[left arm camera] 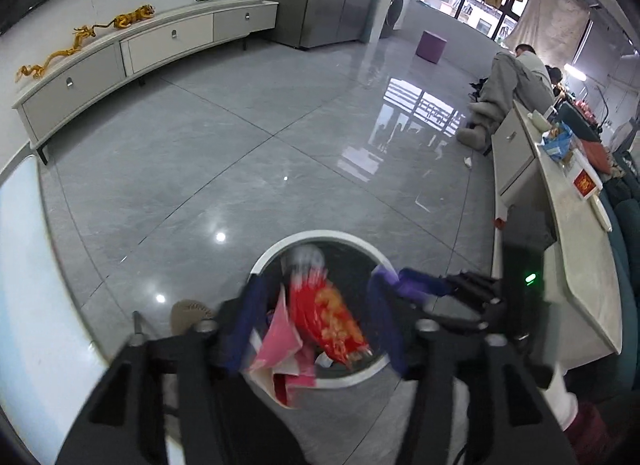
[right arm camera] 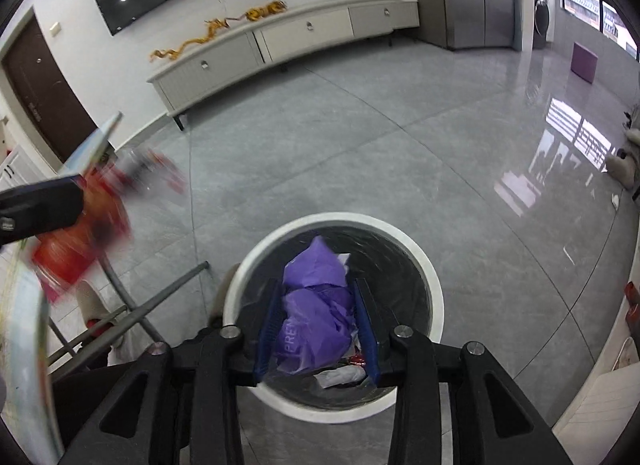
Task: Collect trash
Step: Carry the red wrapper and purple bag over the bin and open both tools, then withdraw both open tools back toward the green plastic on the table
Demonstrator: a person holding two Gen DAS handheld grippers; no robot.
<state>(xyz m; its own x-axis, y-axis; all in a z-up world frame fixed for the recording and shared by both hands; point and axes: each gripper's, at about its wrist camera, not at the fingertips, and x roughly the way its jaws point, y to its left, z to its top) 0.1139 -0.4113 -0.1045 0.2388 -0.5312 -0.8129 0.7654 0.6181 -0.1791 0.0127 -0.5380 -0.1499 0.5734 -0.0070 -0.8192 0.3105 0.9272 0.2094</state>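
A crumpled purple bag (right arm camera: 316, 305) sat between the right gripper's (right arm camera: 316, 325) blue fingers, which clamped it above the white bin (right arm camera: 434, 297). A blurred red wrapper (left arm camera: 332, 317) lay between the left gripper's (left arm camera: 316, 329) parted jaws, over the bin; contact was unclear.

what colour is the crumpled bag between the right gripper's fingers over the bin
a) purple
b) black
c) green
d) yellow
a: in the right wrist view, the crumpled bag between the right gripper's blue fingers is purple, and it sits over the white-rimmed bin.
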